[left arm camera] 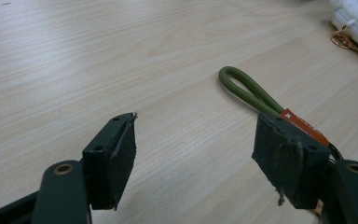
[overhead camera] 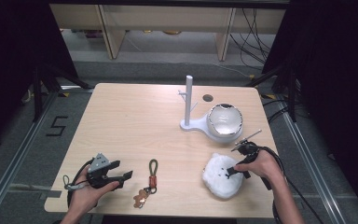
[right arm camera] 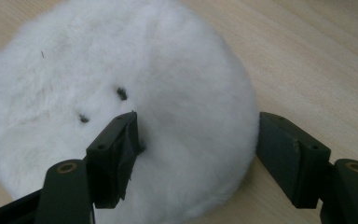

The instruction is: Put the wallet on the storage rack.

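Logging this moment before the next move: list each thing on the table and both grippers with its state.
white fluffy pouch: lying flat near the table's front edge, between the right jaws, not pinched.
green loop keychain: lying flat, untouched.
white peg stand: upright, pegs bare.
silver bowl: upright on the stand's base.
left gripper: open, empty.
right gripper: open over the pouch.

i see a white peg stand upright at the far side of the wooden table, a shiny round bowl just beside it, and shelving beyond.
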Available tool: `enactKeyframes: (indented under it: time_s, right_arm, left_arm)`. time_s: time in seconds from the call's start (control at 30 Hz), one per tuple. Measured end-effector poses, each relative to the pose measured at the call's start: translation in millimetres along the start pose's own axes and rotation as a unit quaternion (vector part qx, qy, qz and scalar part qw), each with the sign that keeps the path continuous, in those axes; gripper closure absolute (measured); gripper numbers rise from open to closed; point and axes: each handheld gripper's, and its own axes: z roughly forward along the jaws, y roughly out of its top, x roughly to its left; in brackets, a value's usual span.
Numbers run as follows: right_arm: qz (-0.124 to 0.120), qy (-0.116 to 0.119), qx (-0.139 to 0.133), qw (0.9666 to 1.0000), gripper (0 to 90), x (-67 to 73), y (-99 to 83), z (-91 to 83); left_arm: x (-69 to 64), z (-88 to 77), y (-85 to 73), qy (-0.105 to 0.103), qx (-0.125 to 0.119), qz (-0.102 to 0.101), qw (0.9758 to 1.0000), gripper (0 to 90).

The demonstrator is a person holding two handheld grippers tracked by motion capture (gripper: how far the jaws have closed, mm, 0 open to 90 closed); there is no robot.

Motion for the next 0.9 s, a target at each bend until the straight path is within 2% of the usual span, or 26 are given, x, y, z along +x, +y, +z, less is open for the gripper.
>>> enactKeyframes:
  time_s: [0.03, 0.1, 0.13, 0.23, 0.3, 0.33, 0.37, 0.4, 0.43, 0.5, 0.57, 0.63, 0.67, 0.7, 0.73, 0.8, 0.83, 0.9]
  right_arm:
    - [-0.014, 0.004, -0.001, 0.9999, 30.5, -1.6, 0.1, 0.7]
    - [0.003, 0.013, 0.011, 0.9999, 30.1, 1.8, 0.9, -1.3]
    - [-0.013, 0.008, 0.000, 0.9999, 30.0, 0.3, 1.8, -0.3]
    - [-0.011, 0.011, 0.008, 0.9998, 29.8, 1.4, 4.3, 0.9]
    - [-0.026, 0.007, 0.002, 0.9996, 30.1, -0.6, 6.3, 6.2]
    - [-0.011, 0.010, 0.014, 0.9998, 30.8, 1.3, 6.7, 6.1]
    - [-0.007, 0.011, 0.014, 0.9998, 31.7, 2.1, 7.1, 7.1]
    - [-0.023, 0.010, 0.004, 0.9997, 33.2, 0.6, 7.2, 8.4]
    - [-0.024, 0.006, 0.009, 0.9996, 35.3, 1.1, 7.5, 8.2]
    - [-0.035, 0.010, 0.002, 0.9993, 41.8, 0.6, 8.3, 7.6]
    - [-0.024, 0.001, 0.004, 0.9997, 48.5, 1.6, 7.7, 7.1]
    - [-0.029, -0.002, -0.001, 0.9996, 55.7, 1.0, 7.7, 6.7]
    - [-0.019, -0.003, 0.002, 0.9998, 60.3, 2.3, 7.6, 5.5]
    - [-0.030, -0.006, -0.011, 0.9995, 63.3, 1.6, 7.2, 6.1]
    - [-0.016, -0.013, -0.005, 0.9998, 66.1, 4.1, 5.6, 5.0]
    - [-0.022, -0.019, -0.017, 0.9994, 71.6, 5.0, 3.4, 4.2]
    - [-0.012, -0.028, -0.014, 0.9994, 73.4, 6.3, 2.2, 4.2]
    - [-0.017, -0.029, -0.032, 0.9989, 76.5, 6.4, -0.2, 3.8]
  left_arm:
    - [-0.5, 0.4, -0.1, 0.000, -0.001, -0.002, 1.0000, 29.4]
    - [-1.5, 0.3, 0.2, 0.004, 0.002, 0.000, 1.0000, 29.4]
    - [-1.7, 2.1, -0.8, -0.004, 0.000, -0.003, 1.0000, 29.4]
    - [-2.2, 2.2, -1.3, -0.004, 0.002, -0.001, 1.0000, 29.4]
    - [-3.0, 2.4, -1.7, -0.002, 0.003, 0.001, 1.0000, 29.4]
    - [-3.0, 2.3, -1.6, -0.002, 0.005, 0.001, 1.0000, 29.4]
    - [-3.5, 2.4, -1.4, -0.002, 0.004, -0.002, 1.0000, 29.4]
    - [-4.1, 2.8, -1.3, -0.003, 0.000, -0.006, 1.0000, 29.4]
    - [-3.9, 3.3, -1.3, -0.006, -0.001, -0.005, 1.0000, 29.4]
    - [-4.0, 3.5, -1.5, -0.006, 0.001, -0.003, 1.0000, 29.5]
    - [-4.2, 3.0, -1.8, -0.003, 0.006, -0.004, 1.0000, 29.4]
    - [-4.0, 2.9, -2.2, -0.002, 0.007, -0.003, 1.0000, 29.4]
    - [-4.1, 2.9, -2.4, -0.001, 0.007, -0.004, 1.0000, 29.5]
    - [-4.0, 2.6, -2.5, 0.000, 0.007, -0.003, 1.0000, 29.4]
    - [-4.2, 2.7, -2.6, 0.000, 0.007, -0.004, 1.0000, 29.5]
    - [-4.3, 3.7, -2.8, -0.004, 0.007, -0.005, 1.0000, 29.5]
    - [-5.2, 4.6, -3.1, -0.003, 0.003, -0.004, 1.0000, 29.5]
    - [-6.7, 5.1, -3.2, -0.002, 0.008, -0.003, 1.0000, 29.6]
